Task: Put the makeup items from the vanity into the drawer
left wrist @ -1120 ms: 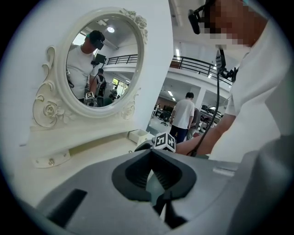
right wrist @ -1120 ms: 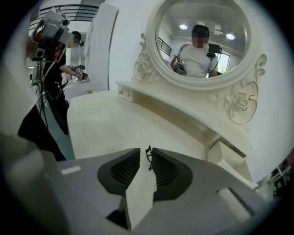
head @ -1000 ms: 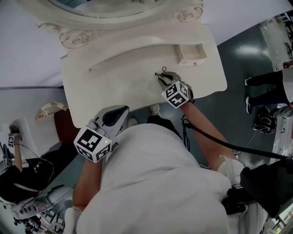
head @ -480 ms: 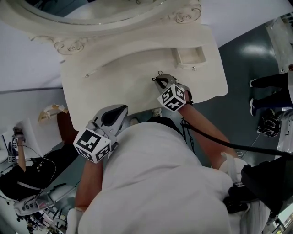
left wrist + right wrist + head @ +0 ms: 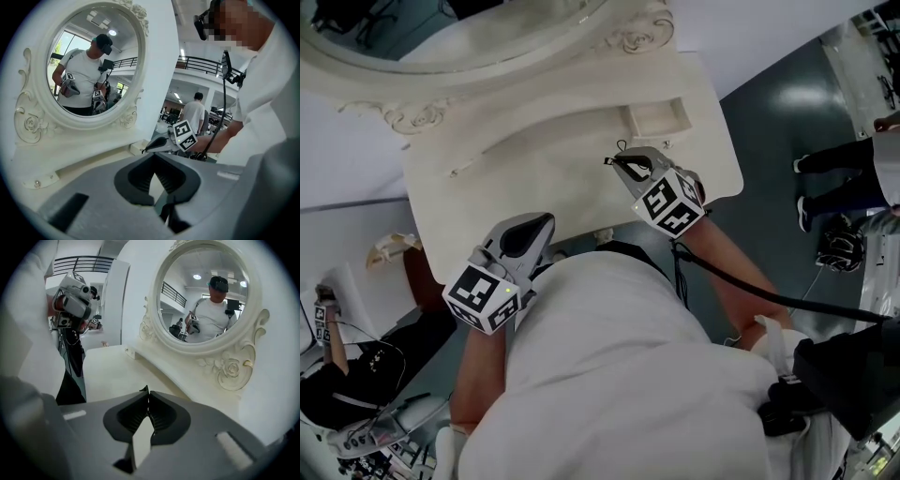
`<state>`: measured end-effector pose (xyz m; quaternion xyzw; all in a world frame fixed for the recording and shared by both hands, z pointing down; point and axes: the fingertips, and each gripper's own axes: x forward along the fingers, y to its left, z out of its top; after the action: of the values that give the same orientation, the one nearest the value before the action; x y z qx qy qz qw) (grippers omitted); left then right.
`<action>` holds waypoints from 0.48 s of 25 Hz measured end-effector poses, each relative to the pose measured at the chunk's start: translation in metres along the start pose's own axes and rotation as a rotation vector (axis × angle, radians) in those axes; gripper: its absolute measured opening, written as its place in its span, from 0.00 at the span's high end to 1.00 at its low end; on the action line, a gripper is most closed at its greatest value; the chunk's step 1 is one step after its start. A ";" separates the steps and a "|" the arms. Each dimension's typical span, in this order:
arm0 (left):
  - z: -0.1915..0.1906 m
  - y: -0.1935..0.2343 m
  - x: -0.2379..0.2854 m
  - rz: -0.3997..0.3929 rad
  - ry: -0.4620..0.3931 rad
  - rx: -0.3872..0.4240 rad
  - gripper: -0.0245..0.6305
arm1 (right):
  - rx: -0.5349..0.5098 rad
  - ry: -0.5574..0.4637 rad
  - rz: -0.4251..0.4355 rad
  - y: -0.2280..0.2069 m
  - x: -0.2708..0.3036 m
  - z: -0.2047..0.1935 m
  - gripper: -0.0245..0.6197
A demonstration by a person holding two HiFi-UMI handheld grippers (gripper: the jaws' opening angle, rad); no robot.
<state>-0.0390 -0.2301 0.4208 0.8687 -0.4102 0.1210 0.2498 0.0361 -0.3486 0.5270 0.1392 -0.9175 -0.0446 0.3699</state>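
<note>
Your right fingers (image 5: 133, 414), dark and ribbed on their inner faces, are pressed together at the tips. A small dark item (image 5: 621, 147) pokes out from between them. It is thin and wiry with a little loop at its end, and I can't tell what it is. Your right gripper (image 5: 611, 161) sits low over the rear right part of the table (image 5: 534, 183). The item is near the drawer (image 5: 629, 118) but apart from it, on the side nearer you. The drawer is a small, shallow, rectangular tray, cream like the rest, with its inside open to view.

Your left fingers (image 5: 140, 177) have the same ribbed dark pads. Their tips meet with nothing between them. Your left gripper (image 5: 549, 218), a smooth grey shell with a black-and-white marker cube (image 5: 483, 295) at its back, hangs at the table's front edge, well apart from the right one.

The table top is smooth, matt cream with a curved outline, and a raised curved ledge runs along its back. Above the ledge stands an oval mirror (image 5: 89, 65) in a thick cream frame. The frame is carved with scrolls and a rose (image 5: 232, 366).
</note>
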 end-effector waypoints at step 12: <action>0.014 -0.003 0.026 0.026 -0.019 -0.005 0.96 | -0.039 0.115 0.025 -0.106 -0.011 -0.060 0.94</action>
<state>-0.0204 -0.2528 0.4192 0.8638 -0.4240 0.1151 0.2465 0.1088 -0.4457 0.5439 0.1229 -0.8953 -0.0499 0.4252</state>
